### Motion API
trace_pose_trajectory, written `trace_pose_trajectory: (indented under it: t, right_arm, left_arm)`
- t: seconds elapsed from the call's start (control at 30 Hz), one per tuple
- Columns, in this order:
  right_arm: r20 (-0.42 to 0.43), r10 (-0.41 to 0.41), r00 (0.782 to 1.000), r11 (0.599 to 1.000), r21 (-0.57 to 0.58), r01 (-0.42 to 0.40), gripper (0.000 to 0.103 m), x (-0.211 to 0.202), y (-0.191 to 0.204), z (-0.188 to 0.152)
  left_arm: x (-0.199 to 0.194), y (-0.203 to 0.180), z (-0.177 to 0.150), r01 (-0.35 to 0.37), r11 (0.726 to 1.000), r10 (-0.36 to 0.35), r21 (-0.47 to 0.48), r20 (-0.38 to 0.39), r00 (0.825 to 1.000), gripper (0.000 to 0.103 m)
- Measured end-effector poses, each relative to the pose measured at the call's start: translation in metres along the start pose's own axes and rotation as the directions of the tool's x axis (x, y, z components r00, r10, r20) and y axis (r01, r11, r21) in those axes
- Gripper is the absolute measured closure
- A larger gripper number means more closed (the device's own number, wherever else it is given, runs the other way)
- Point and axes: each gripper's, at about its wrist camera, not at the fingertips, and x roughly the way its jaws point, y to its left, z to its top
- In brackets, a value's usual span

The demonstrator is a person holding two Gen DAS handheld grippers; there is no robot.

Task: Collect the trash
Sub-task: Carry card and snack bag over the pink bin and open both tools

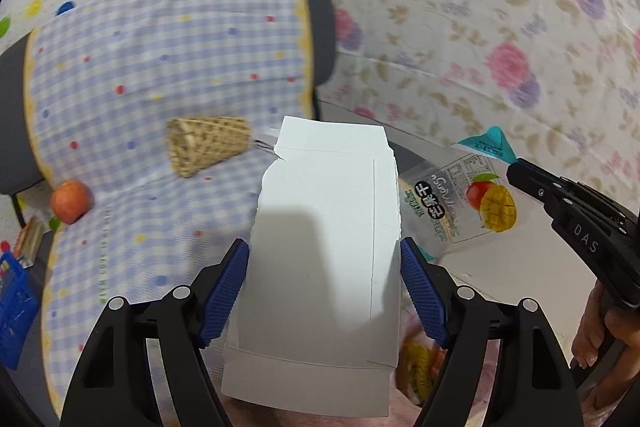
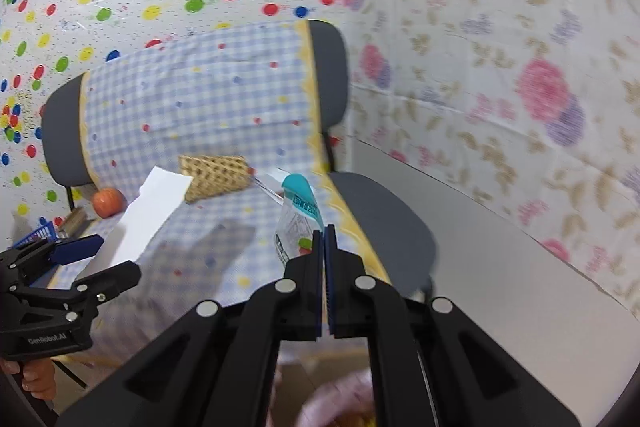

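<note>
The left claw is matte black plastic, with two long triangular arms, each pierced by a triangular cut-out. Its fingers carry blue pads with a fine diamond knurl. Round silver pivot pins sit behind the pads, two on each arm. The right claw has the same black frame, silver pins and blue pads. Seen from the side, its body shows small screws and the white letters "DAS"; the left one's body reads "GenRobot.AI".
</note>
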Motion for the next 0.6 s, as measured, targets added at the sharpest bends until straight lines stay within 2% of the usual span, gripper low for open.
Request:
trace_pose_trajectory:
  t: [0.17, 0.3, 0.43, 0.6]
  right_arm:
    - [-0.042, -0.097, 0.994, 0.995, 0.014, 0.098, 0.101, -0.031, -0.026, -0.035]
    - [-0.094, -0.157, 0.983, 0.986, 0.042, 0.161, 0.101, -0.05, -0.046, -0.066]
    - [-0.151, -0.2, 0.968, 0.976, 0.052, 0.21, 0.101, -0.06, -0.059, -0.091]
    - [-0.207, -0.231, 0.951, 0.968, 0.049, 0.246, 0.101, -0.06, -0.071, -0.113]
  left_arm:
    - [0.009, -0.051, -0.021, 0.095, 0.991, -0.093, 0.09, -0.031, 0.995, 0.027]
    - [0.019, -0.086, -0.042, 0.162, 0.973, -0.151, 0.161, -0.082, 0.985, 0.027]
    - [0.035, -0.108, -0.059, 0.234, 0.953, -0.204, 0.192, -0.163, 0.965, 0.027]
    - [0.052, -0.124, -0.07, 0.281, 0.94, -0.229, 0.193, -0.251, 0.94, 0.027]
